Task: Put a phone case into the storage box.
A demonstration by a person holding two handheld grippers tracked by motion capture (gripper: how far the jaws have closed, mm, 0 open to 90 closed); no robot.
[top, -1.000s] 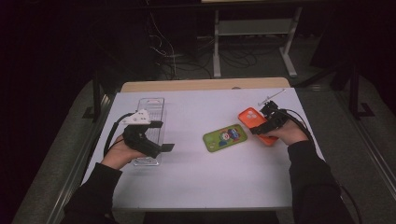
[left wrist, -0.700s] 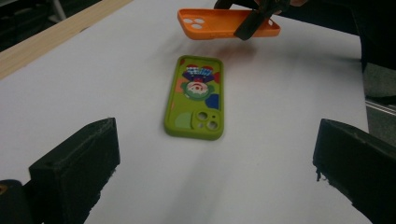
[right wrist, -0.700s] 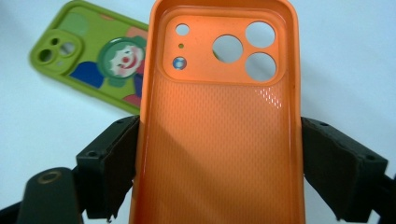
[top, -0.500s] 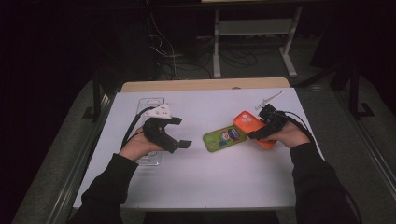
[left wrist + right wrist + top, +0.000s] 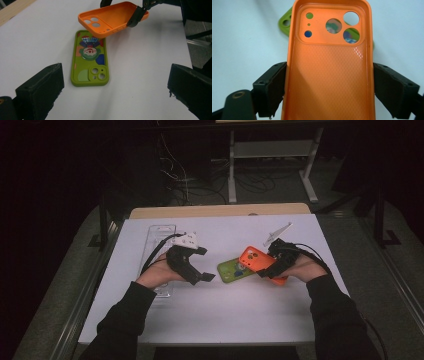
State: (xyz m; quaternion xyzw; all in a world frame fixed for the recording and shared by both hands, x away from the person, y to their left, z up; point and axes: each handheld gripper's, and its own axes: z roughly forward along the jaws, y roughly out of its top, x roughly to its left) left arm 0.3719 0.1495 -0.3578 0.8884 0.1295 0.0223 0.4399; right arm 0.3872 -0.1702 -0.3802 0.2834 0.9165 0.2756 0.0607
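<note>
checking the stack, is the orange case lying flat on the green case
No, the orange case is held tilted in the air by the right gripper, its camera end above the green case.

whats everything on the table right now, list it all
orange phone case: 1, orange, held off the table by the right gripper, open side up, its camera end over the green case
green phone case: 1, green with a colourful round design, flat on the table near the middle
clear tray: 1, transparent, long, on the table's left side, partly under the left hand
pale thin piece: 1, light grey, far right of the table; what it is I cannot tell
table: 1, white top
left gripper: 1, black, jaws open, aimed at the green case
right gripper: 1, black, jaws clamped on the orange case's long sides
</note>
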